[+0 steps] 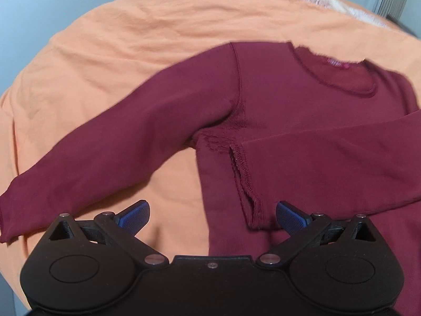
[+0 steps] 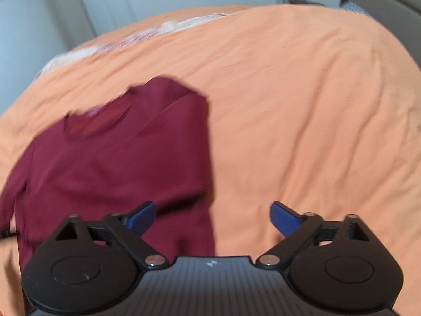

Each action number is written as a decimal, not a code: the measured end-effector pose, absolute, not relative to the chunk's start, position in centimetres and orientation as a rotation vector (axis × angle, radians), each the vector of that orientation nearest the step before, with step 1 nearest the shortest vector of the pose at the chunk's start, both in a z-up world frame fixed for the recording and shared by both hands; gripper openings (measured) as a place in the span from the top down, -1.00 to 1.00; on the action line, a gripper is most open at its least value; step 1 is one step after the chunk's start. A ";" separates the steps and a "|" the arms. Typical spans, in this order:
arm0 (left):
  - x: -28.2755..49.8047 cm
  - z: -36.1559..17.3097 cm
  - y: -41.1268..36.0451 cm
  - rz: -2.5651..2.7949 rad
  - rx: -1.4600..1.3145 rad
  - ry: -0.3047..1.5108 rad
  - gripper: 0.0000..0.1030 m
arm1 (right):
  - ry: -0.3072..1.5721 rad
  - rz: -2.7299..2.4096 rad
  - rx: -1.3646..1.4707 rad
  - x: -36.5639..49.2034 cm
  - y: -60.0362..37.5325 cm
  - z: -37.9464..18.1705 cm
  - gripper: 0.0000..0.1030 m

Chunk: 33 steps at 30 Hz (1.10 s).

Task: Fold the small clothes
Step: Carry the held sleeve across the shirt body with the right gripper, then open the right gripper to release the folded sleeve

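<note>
Maroon long-sleeved top is lying flat on the orange bedsheet, neckline pointing away. One sleeve has been folded across the body, its cuff sitting just ahead of the left claw, between the spread fingers. The other sleeve is stretching out to the left, long axis slanting toward the bed's near edge. Both claws are being held wide open, empty. The right claw is hovering over the top's right edge. Left claw judged nearer the loose sleeve.
</note>
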<state>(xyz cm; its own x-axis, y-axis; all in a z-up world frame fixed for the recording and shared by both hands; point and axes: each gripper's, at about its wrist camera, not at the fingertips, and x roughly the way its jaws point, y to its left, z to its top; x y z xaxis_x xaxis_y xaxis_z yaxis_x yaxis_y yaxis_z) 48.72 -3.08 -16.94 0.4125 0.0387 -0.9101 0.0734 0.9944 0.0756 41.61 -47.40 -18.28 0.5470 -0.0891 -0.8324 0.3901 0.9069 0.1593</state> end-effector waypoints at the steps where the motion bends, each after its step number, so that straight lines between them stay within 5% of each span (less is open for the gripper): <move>1: 49.0 -17.5 -3.3 -0.012 0.107 1.163 -0.98 | 0.950 -0.292 0.411 42.6 -48.9 -18.7 -0.67; 3: 49.3 -18.4 -3.6 -0.002 0.086 1.190 -0.96 | 0.934 -0.284 0.554 44.5 -51.6 -19.7 -0.31; 10: 49.5 -20.5 -3.4 0.049 0.017 1.241 -0.97 | 0.930 -0.151 0.697 50.9 -55.0 -22.7 -0.25; 14: 49.9 -20.6 -3.4 0.055 0.014 1.258 -0.98 | 0.954 -0.106 0.693 51.9 -55.1 -23.2 0.72; 18: 49.9 -19.8 -3.8 0.036 0.060 1.245 -0.96 | 0.924 -0.177 0.407 50.9 -51.5 -19.9 0.84; 25: 50.1 -20.3 -5.8 0.025 0.207 1.223 -0.99 | 0.995 -0.266 0.175 51.3 -49.0 -21.5 0.74; 28: 50.0 -19.8 -5.6 0.015 0.199 1.221 -0.98 | 0.980 -0.309 0.177 51.0 -48.8 -21.1 0.34; 30: 49.7 -19.2 -5.0 0.006 0.176 1.211 -0.98 | 0.965 -0.332 0.179 50.0 -48.4 -20.4 -0.23; 33: 48.9 -18.5 -4.0 0.003 0.131 1.195 -0.98 | 0.955 -0.341 0.153 47.5 -47.9 -20.0 -0.61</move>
